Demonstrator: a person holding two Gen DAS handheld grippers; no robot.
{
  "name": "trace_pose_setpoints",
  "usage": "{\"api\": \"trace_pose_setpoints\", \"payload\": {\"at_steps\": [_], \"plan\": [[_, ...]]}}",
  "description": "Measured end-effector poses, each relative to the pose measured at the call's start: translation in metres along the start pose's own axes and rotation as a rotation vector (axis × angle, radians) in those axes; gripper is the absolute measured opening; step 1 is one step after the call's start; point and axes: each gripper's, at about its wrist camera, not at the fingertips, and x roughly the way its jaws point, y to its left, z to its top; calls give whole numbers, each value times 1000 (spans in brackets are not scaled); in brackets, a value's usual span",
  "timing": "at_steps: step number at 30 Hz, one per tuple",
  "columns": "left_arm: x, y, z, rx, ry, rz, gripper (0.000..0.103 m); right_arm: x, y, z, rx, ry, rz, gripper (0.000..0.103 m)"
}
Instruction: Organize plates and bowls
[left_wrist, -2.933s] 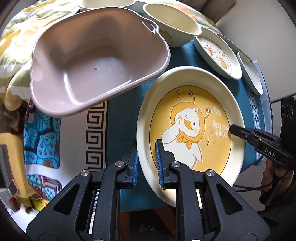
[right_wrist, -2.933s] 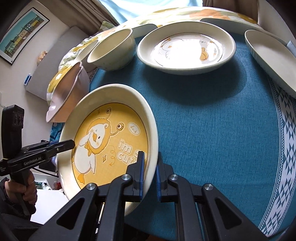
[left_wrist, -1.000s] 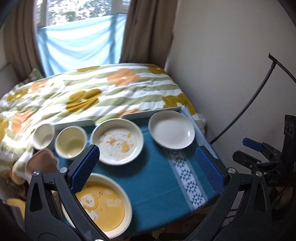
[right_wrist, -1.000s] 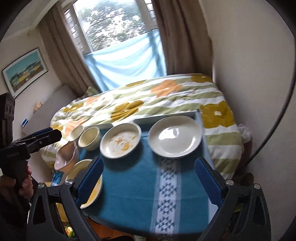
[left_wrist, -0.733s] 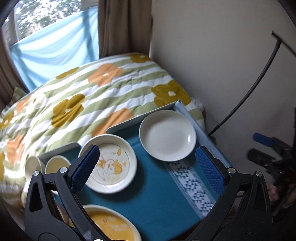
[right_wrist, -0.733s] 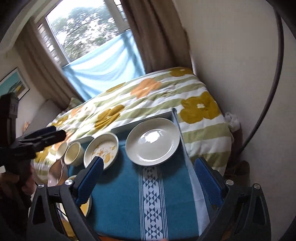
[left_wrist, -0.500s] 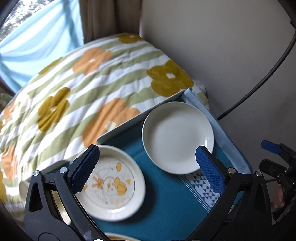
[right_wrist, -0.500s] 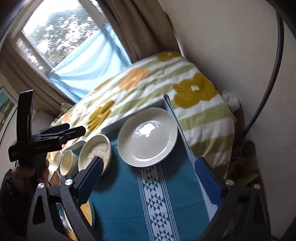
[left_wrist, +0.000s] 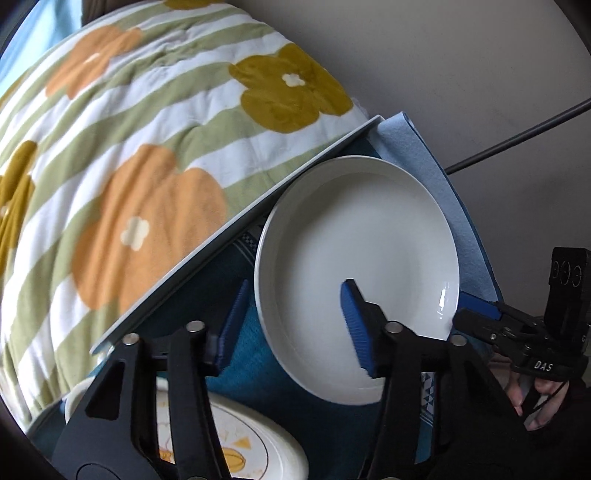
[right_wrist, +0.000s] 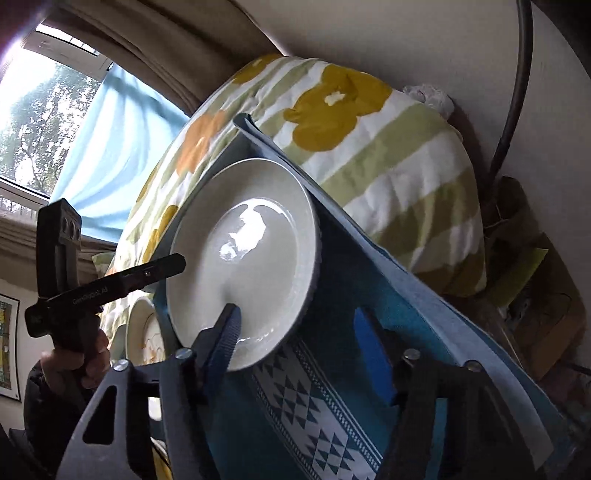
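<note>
Over the teal cloth (left_wrist: 280, 384), both tongs close astride the white plate (left_wrist: 362, 266).

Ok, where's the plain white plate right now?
The plain white plate sits at the teal cloth's far corner beside the floral duvet, its rim between both grippers' closing fingers.

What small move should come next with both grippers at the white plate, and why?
Probably finish closing both on the rim, then lift. The left gripper and right gripper each straddle an opposite edge of the white plate, jaws closing but the pads look not yet pressed on it; it still lies flat on the blue cloth.
</note>
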Motion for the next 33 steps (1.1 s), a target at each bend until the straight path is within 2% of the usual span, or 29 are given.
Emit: {"api": "trace_pose_setpoints", "payload": {"at_steps": [4,6,8,13,19,24,33], "plan": [[9,5,7,12,12,-3,32,7,-1,0,28,5,2,42],[11,9,9,10,15,-4,27,10,0,2,32,10,1,33],[13,11,10,14,21,0,21,14,1,4,29,12,-13,30],[16,14,9,28,26,10,13,19,4,4,21,20,-33,14],[15,12,8,48,19,32,13,21,11,4,-26,20,-87,13],[11,7,7,63,3,54,14,20,11,5,-8,17,-73,13],[-19,-6,1,51,-65,91,14,2,20,6,-80,-18,-57,13]]}}
